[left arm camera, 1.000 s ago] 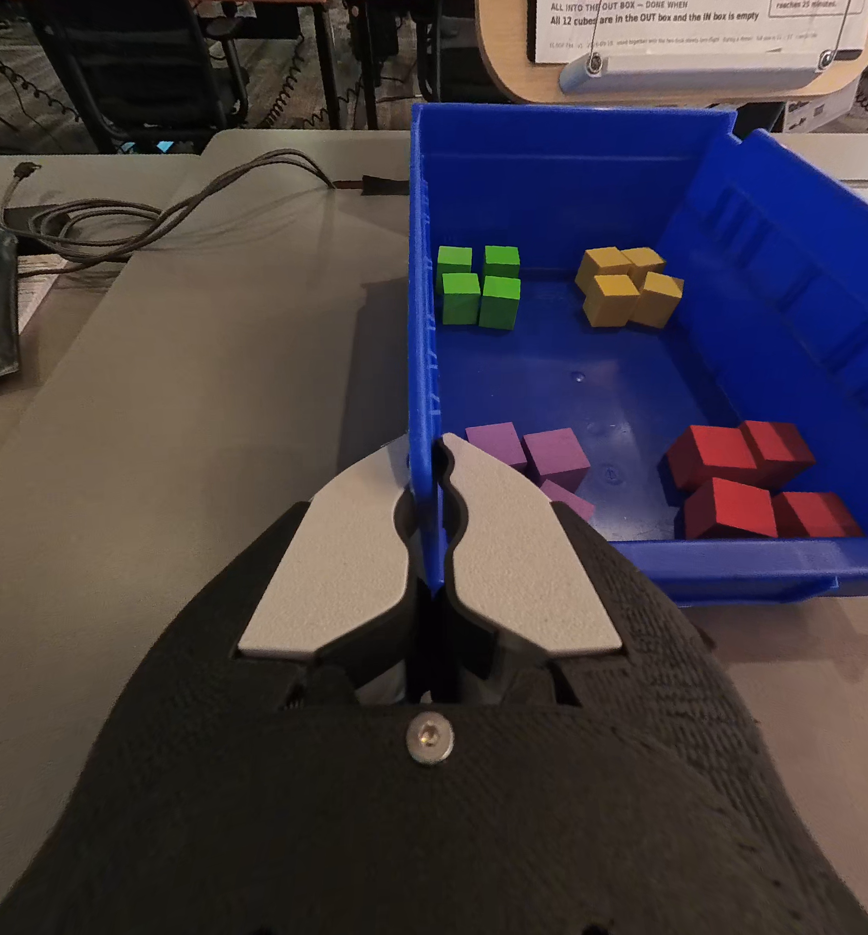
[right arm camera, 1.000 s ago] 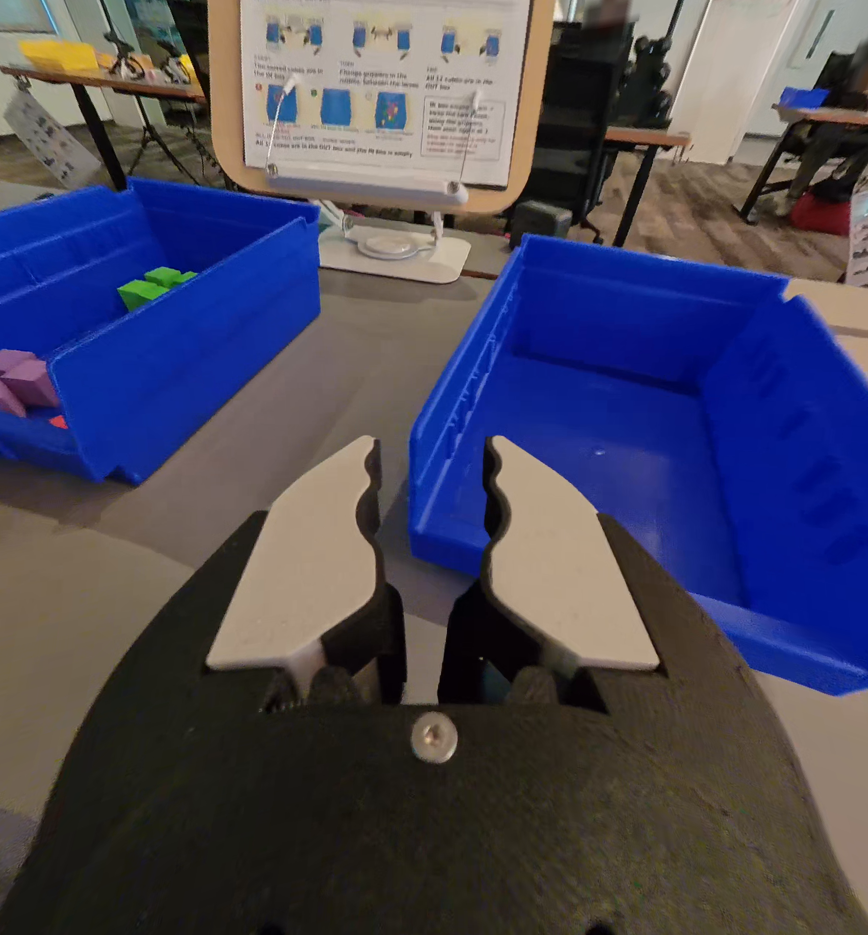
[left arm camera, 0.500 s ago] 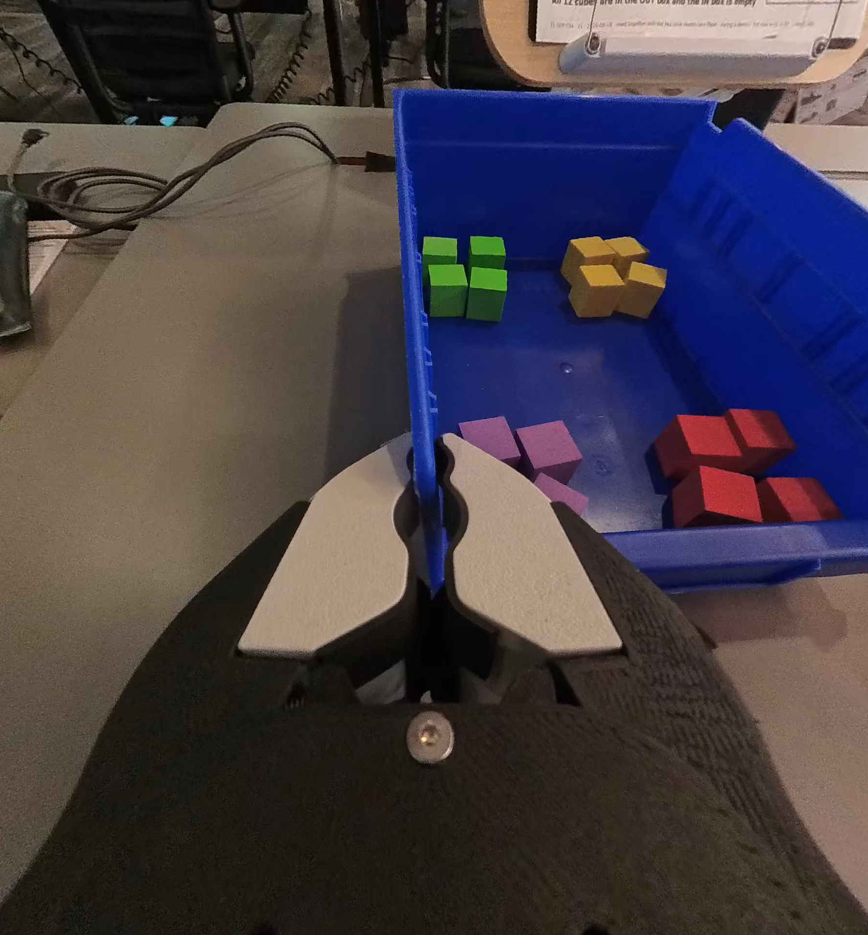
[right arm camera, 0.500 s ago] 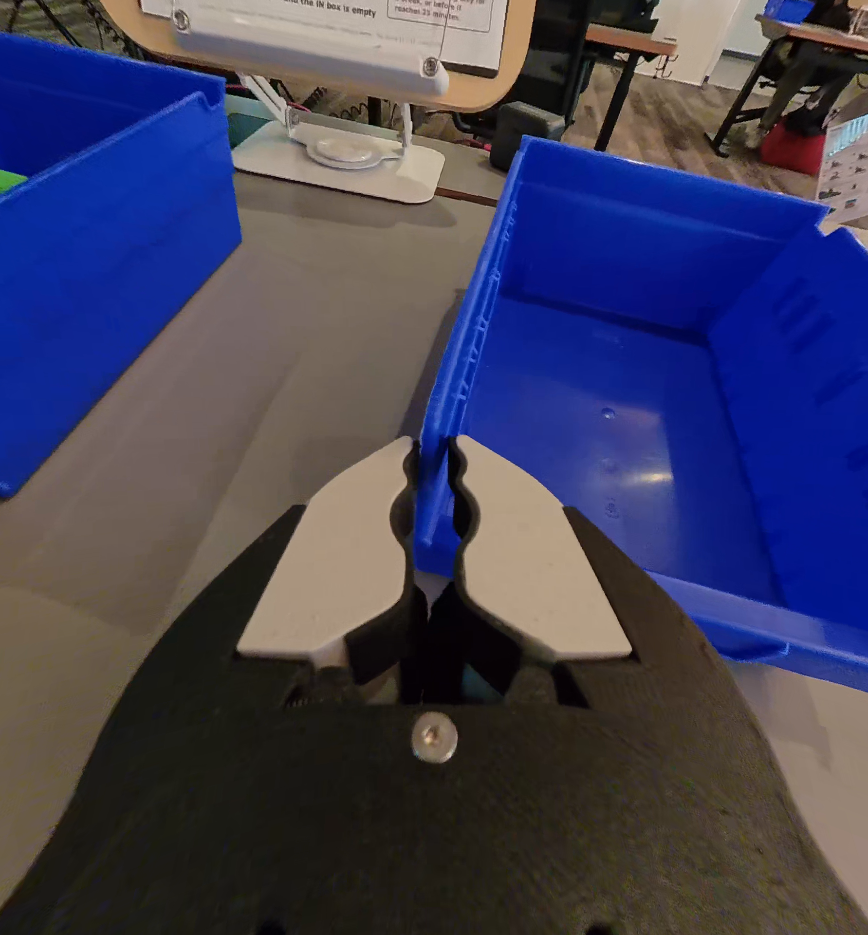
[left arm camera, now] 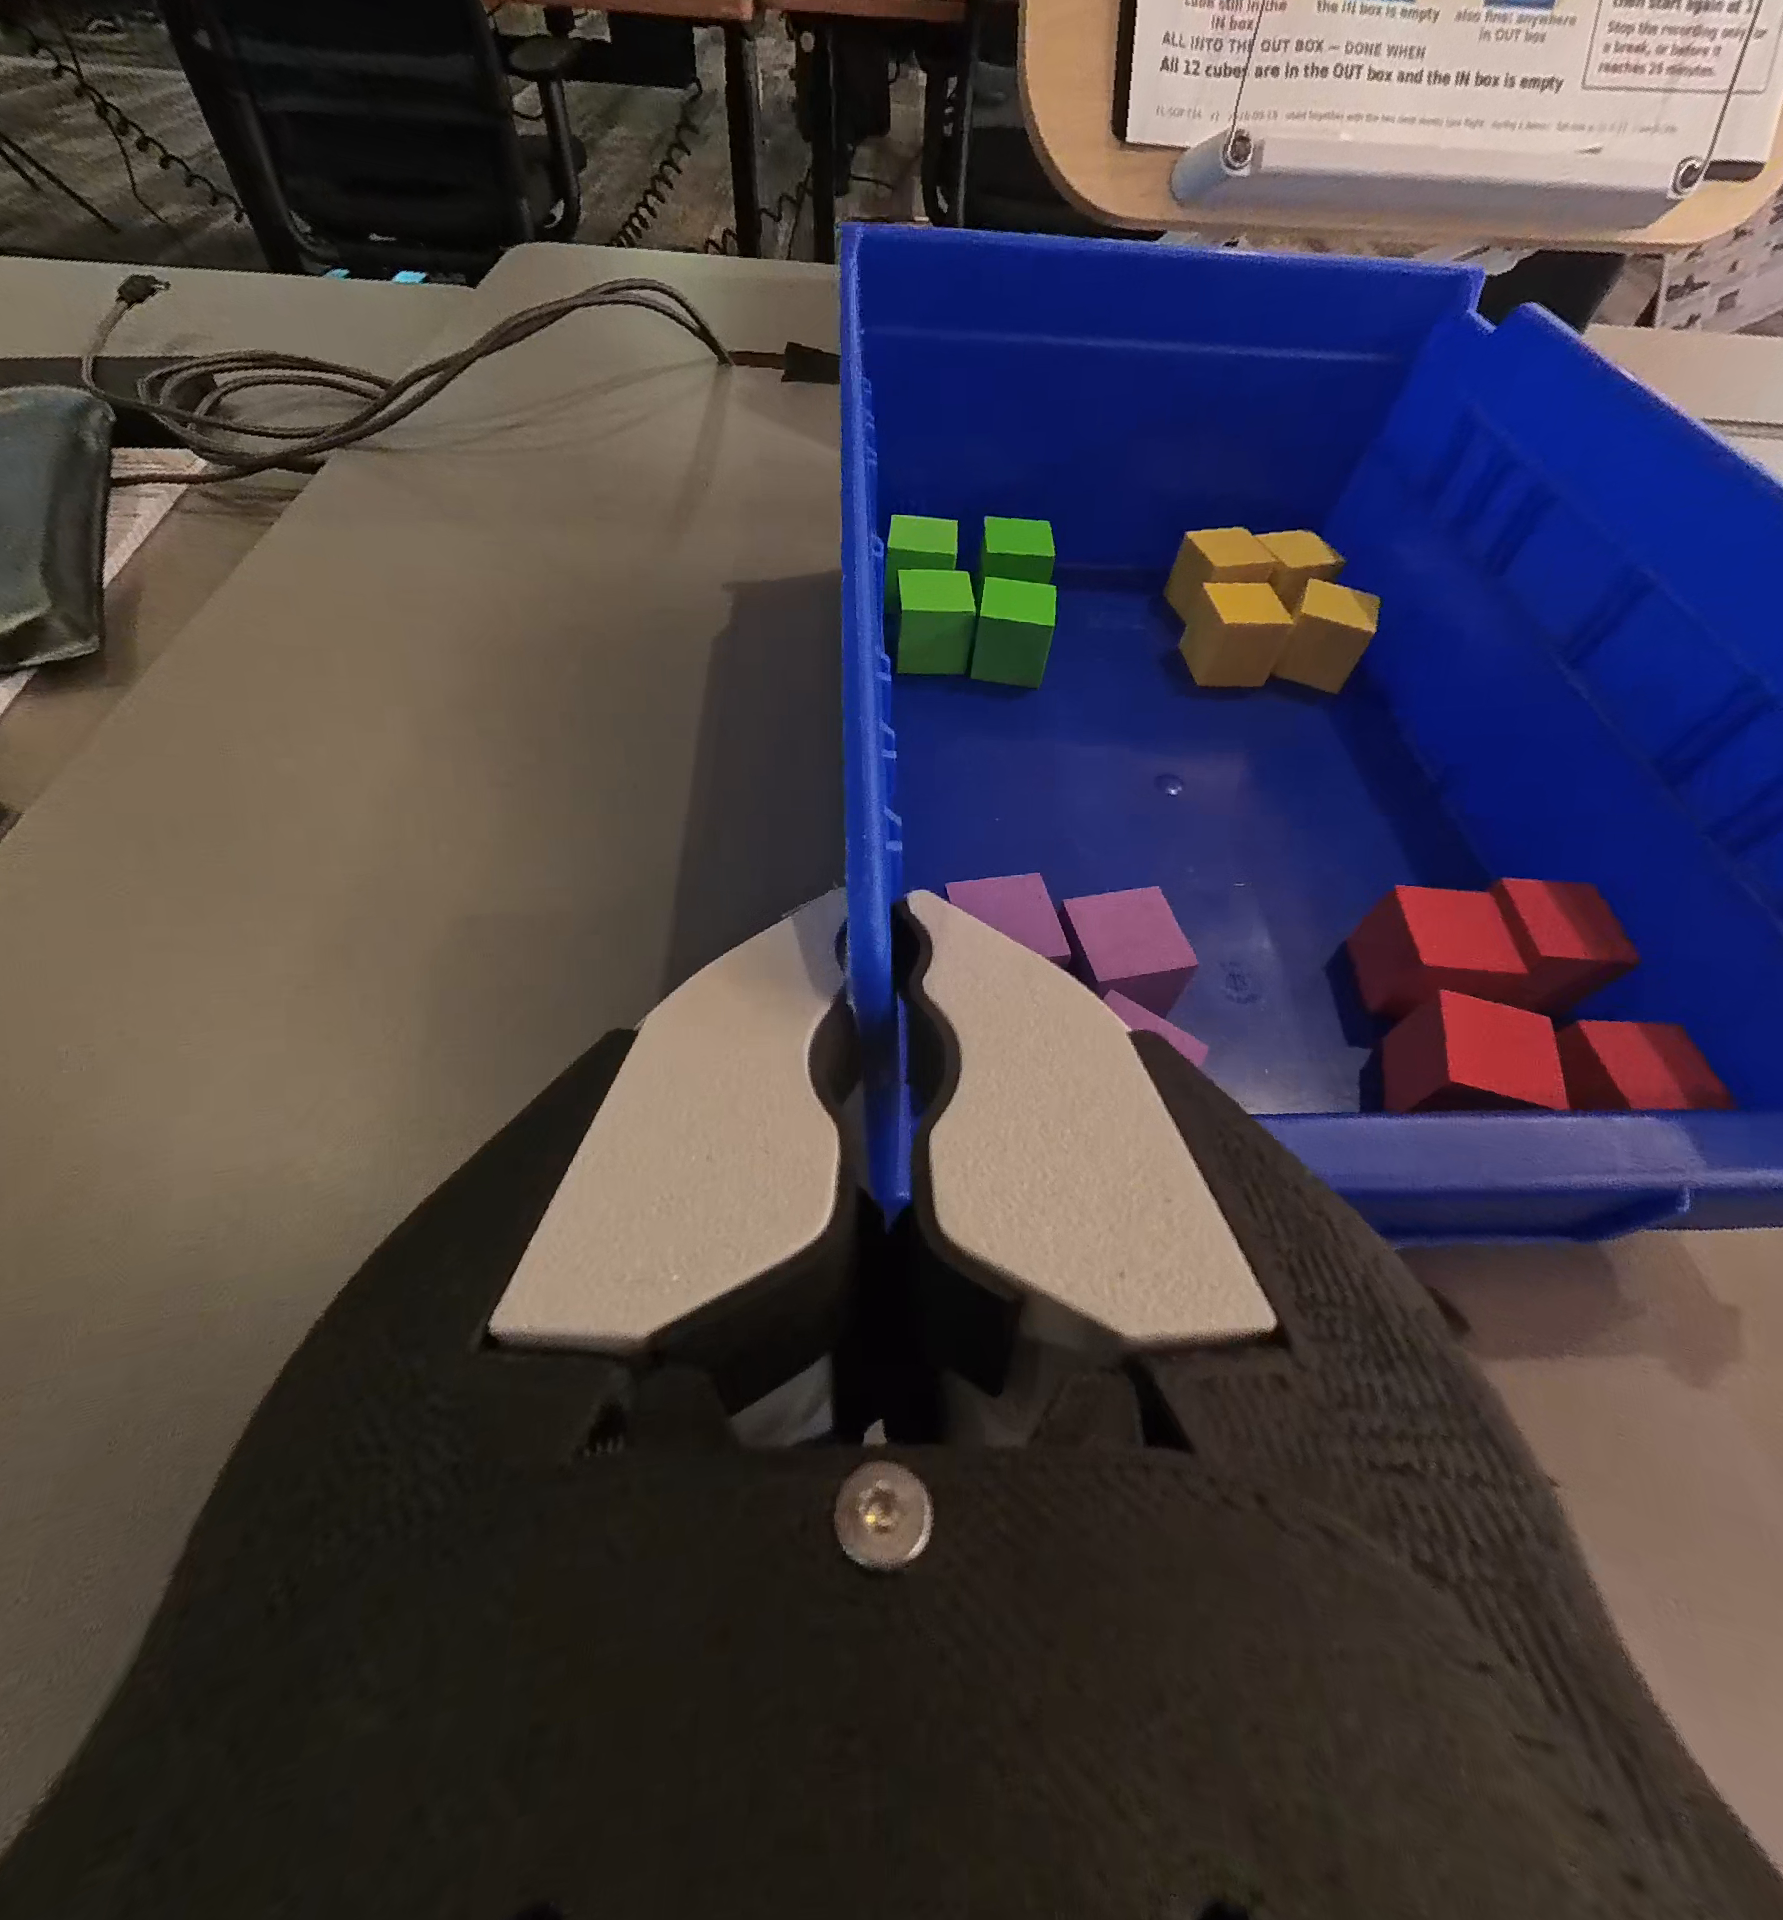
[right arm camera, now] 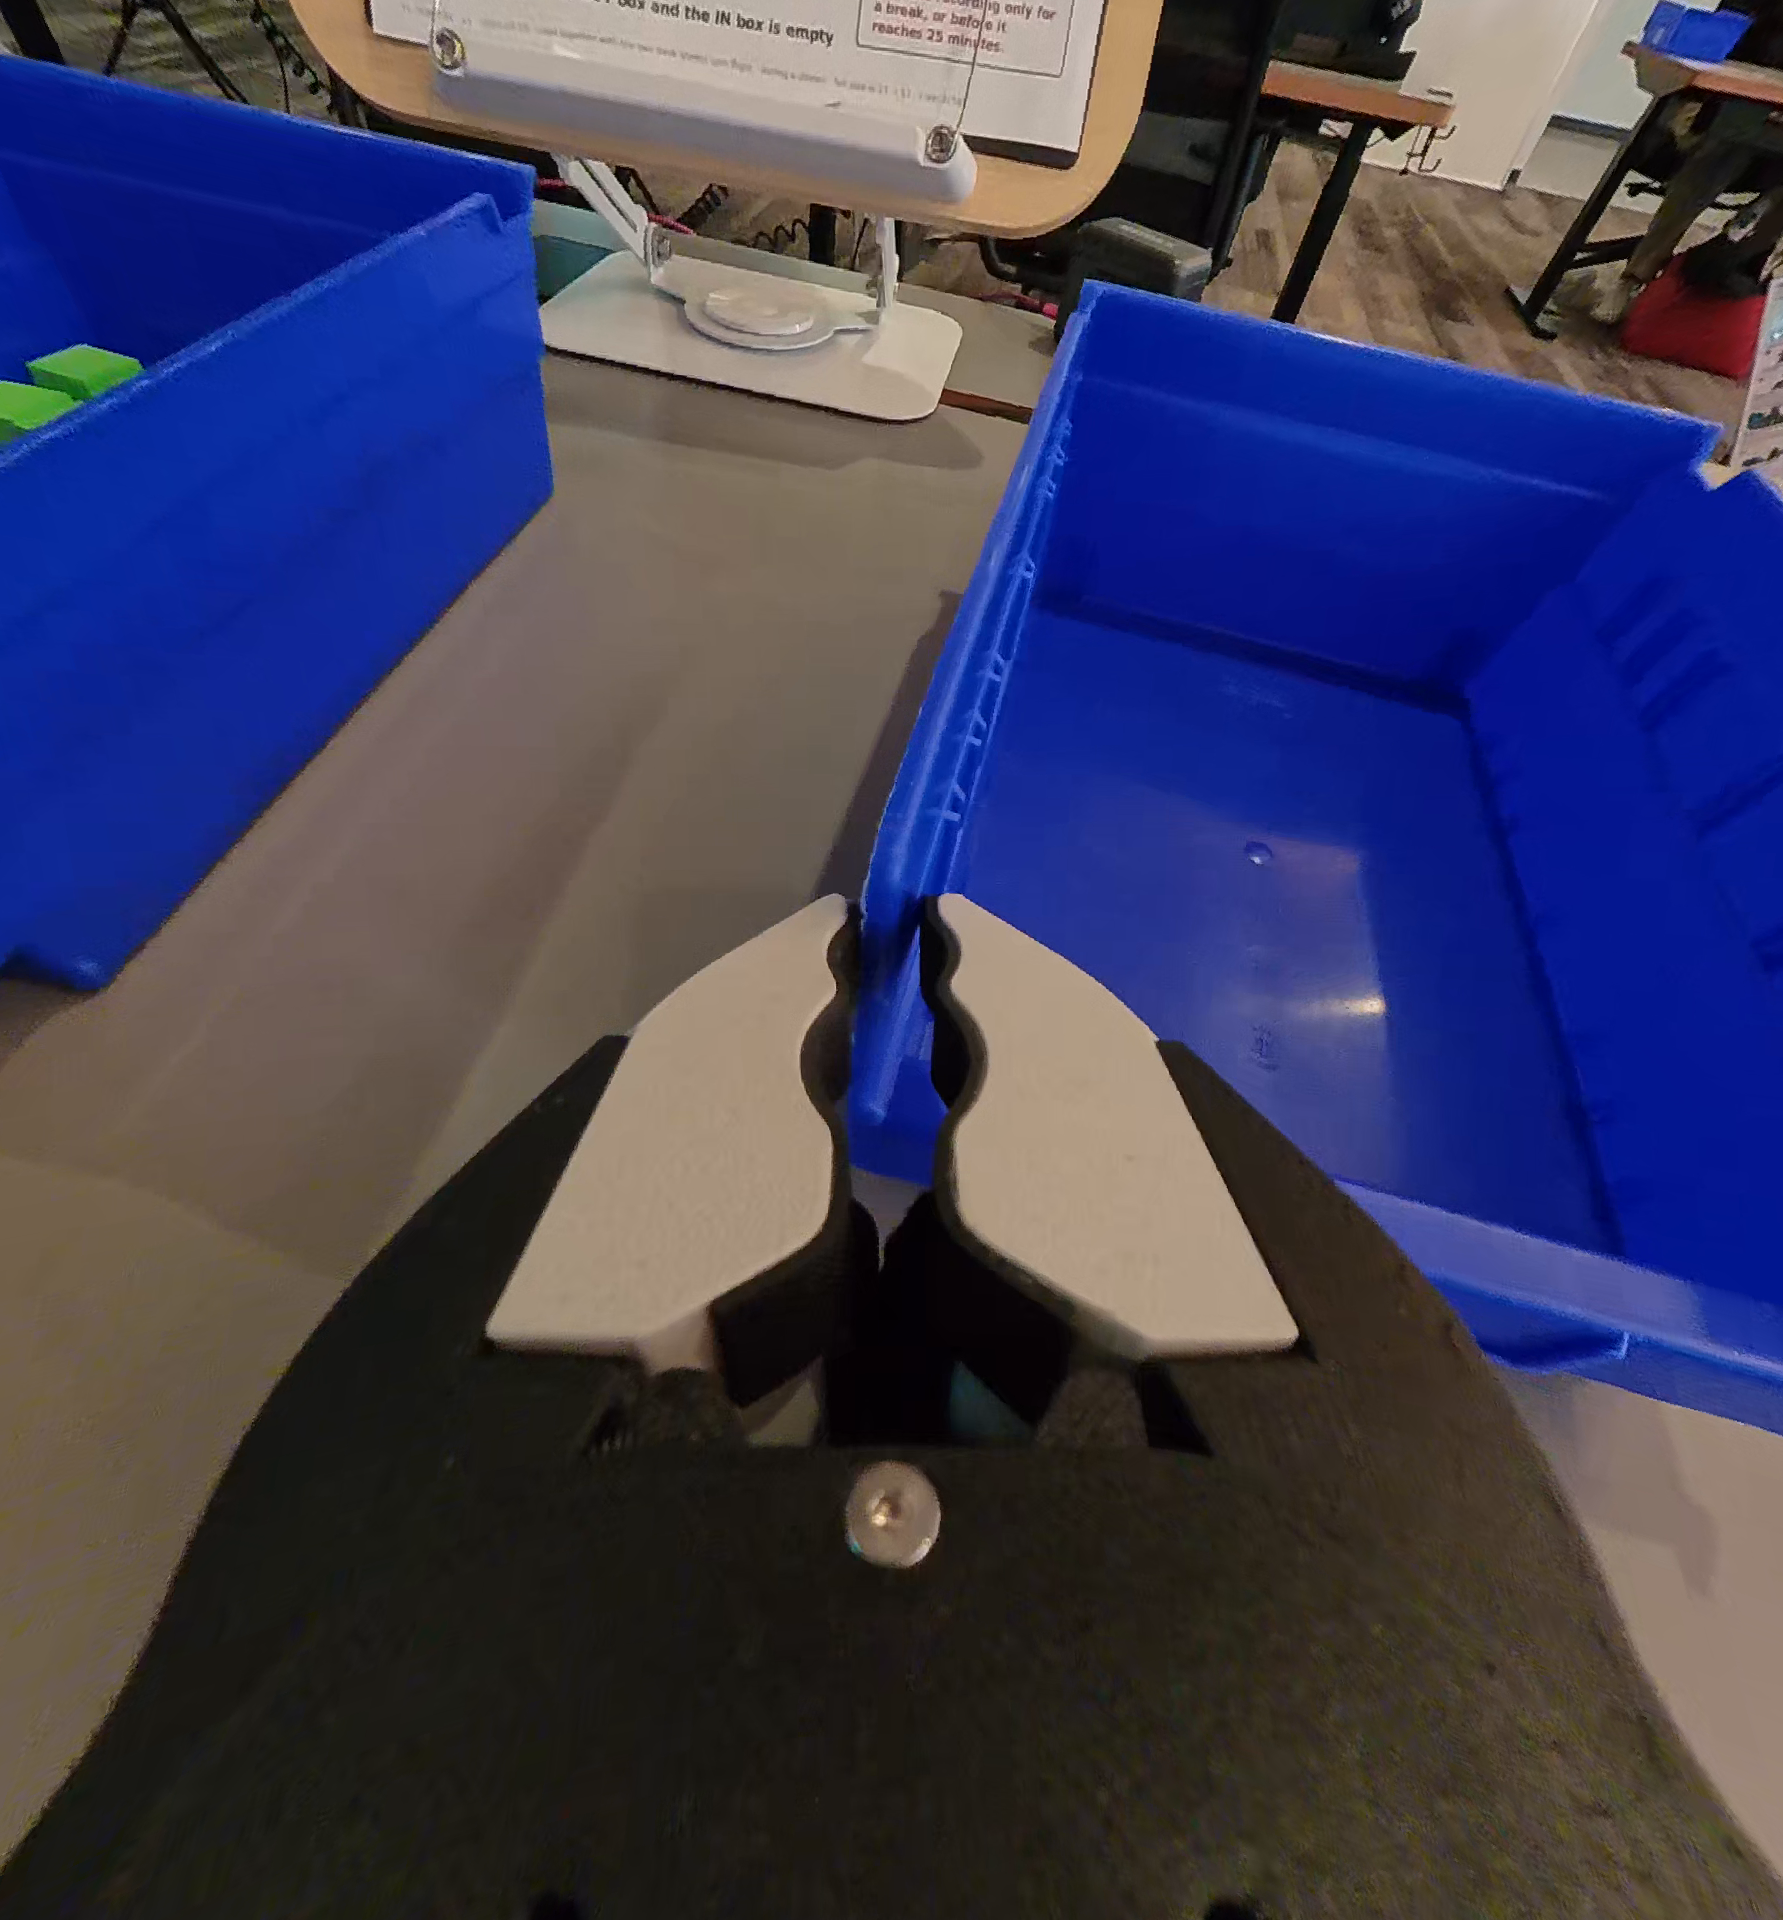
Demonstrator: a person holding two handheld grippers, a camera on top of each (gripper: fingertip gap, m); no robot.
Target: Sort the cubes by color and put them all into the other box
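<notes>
Blue bin with cubes (left arm camera: 1593,582) lies ahead and right of the left gripper (left arm camera: 871,925), whose fingers pinch its left wall; purple cubes (left arm camera: 1126,940) sit just past the inner finger, red cubes (left arm camera: 1469,997) farther right. Right gripper (right arm camera: 887,914) pinches the empty blue bin (right arm camera: 1386,499) by its left wall, on the grey table (right arm camera: 575,727).

L wrist cam close over bin w/ cubes (left arm camera: 1157,416), R over empty bin (right arm camera: 1386,499), both share cube bin

A lab or office workroom: beyond the claw (right arm camera: 887,909) stand an instruction board on a stand (right arm camera: 741,94), more desks (right arm camera: 1365,104), a wood floor (right arm camera: 1438,249), and cables (left arm camera: 367,384) on the grey bench (left arm camera: 399,779).
</notes>
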